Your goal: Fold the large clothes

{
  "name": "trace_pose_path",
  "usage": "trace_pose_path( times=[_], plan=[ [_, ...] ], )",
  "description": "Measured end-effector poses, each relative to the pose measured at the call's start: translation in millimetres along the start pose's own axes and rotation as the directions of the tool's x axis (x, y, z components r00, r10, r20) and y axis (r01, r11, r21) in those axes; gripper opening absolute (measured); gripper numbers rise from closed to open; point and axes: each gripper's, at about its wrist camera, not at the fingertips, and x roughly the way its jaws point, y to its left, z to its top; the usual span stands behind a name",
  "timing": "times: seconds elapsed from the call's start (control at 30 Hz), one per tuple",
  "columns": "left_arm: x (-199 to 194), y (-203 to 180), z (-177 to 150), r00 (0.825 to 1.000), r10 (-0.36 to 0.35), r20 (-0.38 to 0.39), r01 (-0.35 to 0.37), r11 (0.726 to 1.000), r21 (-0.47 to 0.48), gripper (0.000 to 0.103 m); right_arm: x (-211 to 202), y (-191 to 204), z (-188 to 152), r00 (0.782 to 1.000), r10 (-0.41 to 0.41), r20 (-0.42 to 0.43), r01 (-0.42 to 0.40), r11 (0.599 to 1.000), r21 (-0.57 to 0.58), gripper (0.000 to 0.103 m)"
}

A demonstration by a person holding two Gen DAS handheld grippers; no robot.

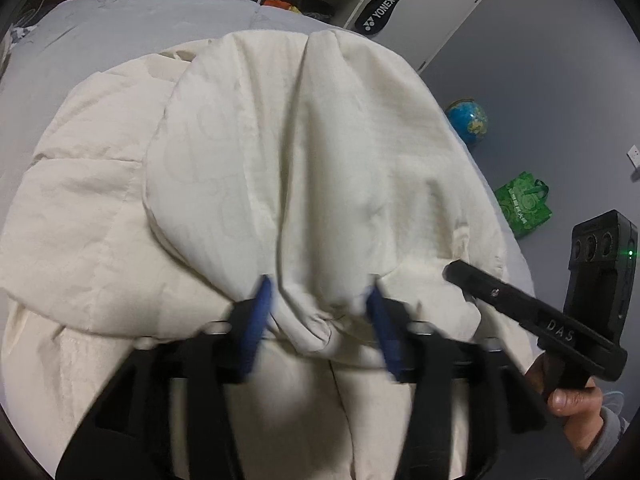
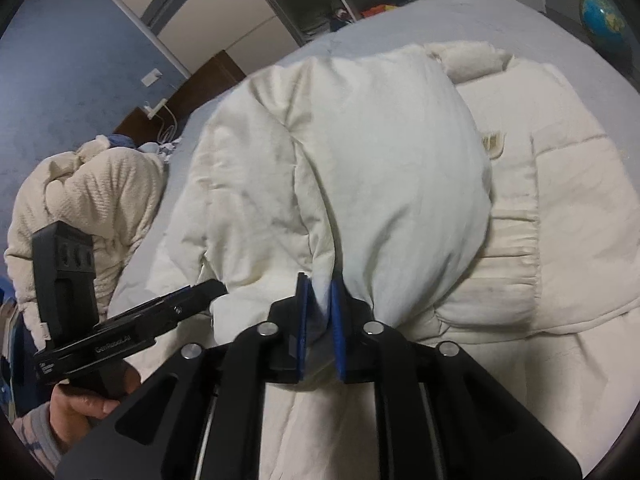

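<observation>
The cream padded coat (image 1: pixel 304 152) lies on the grey bed (image 1: pixel 132 24), its length running away from both tongs toward the far edge, the right tongs (image 2: pixel 320 308) pinching its lifted fold, the left tongs (image 1: pixel 318 304) spread astride bunched fabric.

A big, puffy cream coat (image 1: pixel 224 184) is spread on the bed (image 1: pixel 100 32). One fold is lifted just ahead of the tool (image 2: pixel 319 280).
</observation>
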Motion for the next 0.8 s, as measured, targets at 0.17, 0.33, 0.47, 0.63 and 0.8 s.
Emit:
trace_pose_path(
  times=[0.17, 0.33, 0.47, 0.63, 0.8],
  plan=[
    [-31.5, 4.9, -6.5, 0.997, 0.076, -0.006, -0.076, 0.997, 0.035, 0.086, -35.6, 2.2, -1.6, 0.999, 0.027, 0.024, -0.026, 0.999, -0.031, 0.048],
    [-66.4, 23.9, -21.5, 0.990, 0.137, -0.043, -0.133, 0.989, 0.070, 0.086, -79.5, -13.3, -9.0, 0.999, 0.014, 0.030, -0.013, 0.999, -0.033, 0.056],
    [-98.2, 48.4, -33.0, 0.984, 0.166, -0.060, -0.165, 0.986, 0.036, 0.086, -118.5, -43.3, -23.5, 1.000, -0.006, 0.004, 0.006, 1.000, 0.012, 0.060],
    [-141.6, 71.5, -52.2, 0.980, 0.199, -0.029, -0.200, 0.980, -0.020, 0.088, -159.8, -77.5, -41.2, 0.999, -0.039, -0.022, 0.040, 0.997, 0.060, 0.062],
    [-161.1, 81.9, -70.9, 0.977, 0.206, -0.049, -0.209, 0.976, -0.059, 0.089, -186.6, -102.2, -63.1, 0.996, -0.072, -0.045, 0.076, 0.992, 0.103, 0.062]
  ],
)
